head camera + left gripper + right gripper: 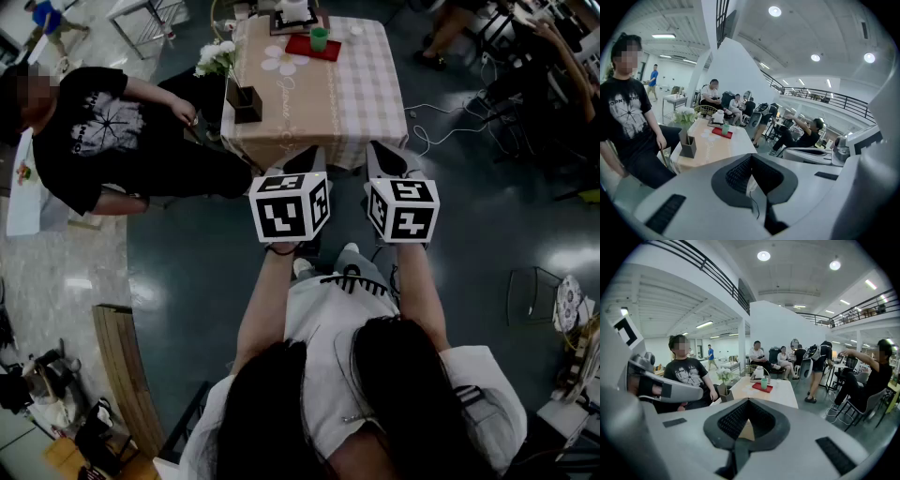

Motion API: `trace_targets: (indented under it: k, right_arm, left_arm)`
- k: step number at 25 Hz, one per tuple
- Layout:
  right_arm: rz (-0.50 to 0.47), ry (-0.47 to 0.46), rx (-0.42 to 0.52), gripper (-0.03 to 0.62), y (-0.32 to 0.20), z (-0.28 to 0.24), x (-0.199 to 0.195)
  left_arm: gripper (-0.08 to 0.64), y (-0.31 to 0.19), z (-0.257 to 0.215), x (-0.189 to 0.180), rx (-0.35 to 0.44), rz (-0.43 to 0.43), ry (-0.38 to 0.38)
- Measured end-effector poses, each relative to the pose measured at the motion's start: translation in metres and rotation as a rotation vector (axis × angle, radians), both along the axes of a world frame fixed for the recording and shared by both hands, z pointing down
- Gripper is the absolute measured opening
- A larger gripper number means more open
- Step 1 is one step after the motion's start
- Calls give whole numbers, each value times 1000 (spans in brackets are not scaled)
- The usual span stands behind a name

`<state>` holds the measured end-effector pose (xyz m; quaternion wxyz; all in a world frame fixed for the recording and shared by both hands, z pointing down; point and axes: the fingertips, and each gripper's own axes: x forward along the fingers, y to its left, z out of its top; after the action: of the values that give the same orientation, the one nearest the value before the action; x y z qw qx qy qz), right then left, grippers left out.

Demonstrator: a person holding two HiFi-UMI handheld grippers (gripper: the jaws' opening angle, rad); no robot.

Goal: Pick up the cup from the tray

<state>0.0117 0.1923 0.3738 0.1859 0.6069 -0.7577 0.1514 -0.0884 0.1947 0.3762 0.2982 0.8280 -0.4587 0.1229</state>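
1. Hand-held grippers. My left hand-held gripper point(307, 165) and my right hand-held gripper point(385, 161) are level with each other, well short of the worktop point(361, 89). Each carries a white cube with black square markers. In its own view, the left hand-held gripper point(751, 161) has its jaws pressed together with nothing between them. The ribbed dark pads line a V-shaped recess in smooth grey plastic. The right hand-held gripper point(749, 404) has the same form and is also pressed together and empty.

2. Task item. The green cylindrical cup point(320, 38) stands upright on the flat red rectangular tray point(302, 47), at 12 o'clock from me at the far end of the worktop. A pale checked cloth covers the worktop.

3. View differences.
- Only the head view shows the cloth's check pattern and the pale flower-shaped mats point(284, 61) at 9 o'clock of the tray.
- The gripper views show the cup point(725, 129) point(764, 383) side-on, with seated people behind it.
- A dark square block vase point(246, 101) with white flowers point(217, 58) stands at the worktop's near left corner.

4. Writing. The seated person point(89, 131) at 10 o'clock wears a black T-shirt with a white radial graphic. I cannot read its lettering.
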Motion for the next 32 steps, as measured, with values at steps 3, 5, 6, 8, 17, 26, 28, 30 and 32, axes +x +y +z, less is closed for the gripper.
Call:
trace_targets:
  k: [3, 5, 6, 8, 17, 26, 28, 30, 32]
  right_arm:
    - [1, 8, -4, 9, 1, 1, -3]
    - [3, 7, -7, 9, 1, 1, -4]
    - [4, 7, -9, 9, 1, 2, -5]
    - [6, 7, -12, 9, 0, 4, -6]
    - [-42, -34, 17, 18, -1, 1, -14]
    - [-171, -111, 71, 295, -16, -1, -31]
    - [-174, -115, 75, 312, -25, 1, -29]
    - [-178, -119, 74, 325, -38, 2, -29]
    - [-191, -123, 68, 331, -59, 5, -28]
  left_arm:
    - [8, 1, 0, -3, -1, -1, -5]
    - [8, 1, 0, -3, -3, 2, -5]
    - [8, 1, 1, -3, -4, 4, -6]
    - [8, 1, 2, -3, -5, 8, -7]
    - [8, -1, 3, -8, -13, 5, -8]
    - [8, -12, 13, -12, -31, -20, -17]
    - [8, -18, 18, -13, -42, -27, -16]
    - [8, -29, 20, -16, -49, -39, -18]
    - [8, -45, 21, -18, -47, -52, -31]
